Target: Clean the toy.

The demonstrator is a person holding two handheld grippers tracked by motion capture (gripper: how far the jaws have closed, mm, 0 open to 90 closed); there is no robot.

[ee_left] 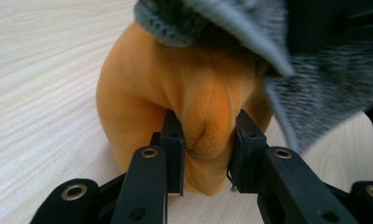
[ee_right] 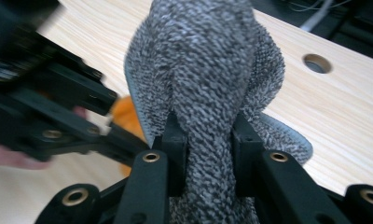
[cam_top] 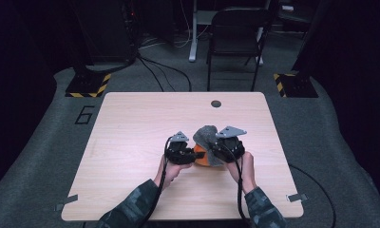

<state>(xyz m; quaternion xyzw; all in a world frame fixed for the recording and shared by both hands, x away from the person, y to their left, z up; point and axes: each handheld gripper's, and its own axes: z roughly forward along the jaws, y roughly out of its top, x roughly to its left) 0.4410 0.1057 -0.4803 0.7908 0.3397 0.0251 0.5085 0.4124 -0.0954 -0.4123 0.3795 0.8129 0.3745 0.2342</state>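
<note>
Near the centre of the wooden table (cam_top: 131,142), slightly toward 4 o'clock from the middle, both grippers are working on one bundle: an orange glove (ee_left: 175,102) with a grey knitted glove (ee_right: 208,79) lying over it.

Left gripper (cam_top: 181,151): in the left gripper view its jaws are clamping a fold of the orange glove, the rubbery material bulging between the pads. The grip is judged firm enough to anchor the glove against the tabletop.

Right gripper (cam_top: 228,142): in the right gripper view its jaws are pinching a gathered ridge of the grey knitted glove, which is standing up above the jaws. In the high view the grey fabric is rising at 12 o'clock from the orange glove, between the two grippers.

Status, as a judgement:
1. Done: each glove is being held by its own gripper, and the grey one is partly lifted.
2. Not yet done: the two gloves are not separated. In the left gripper view the grey knit is overlapping the orange glove at 1 o'clock; whether its cuff is wrapping around the orange material or merely resting on it cannot be told.
3. Left: pulling the grey glove clear toward 3 o'clock while the orange one is being held in place, then laying each down apart.
</note>
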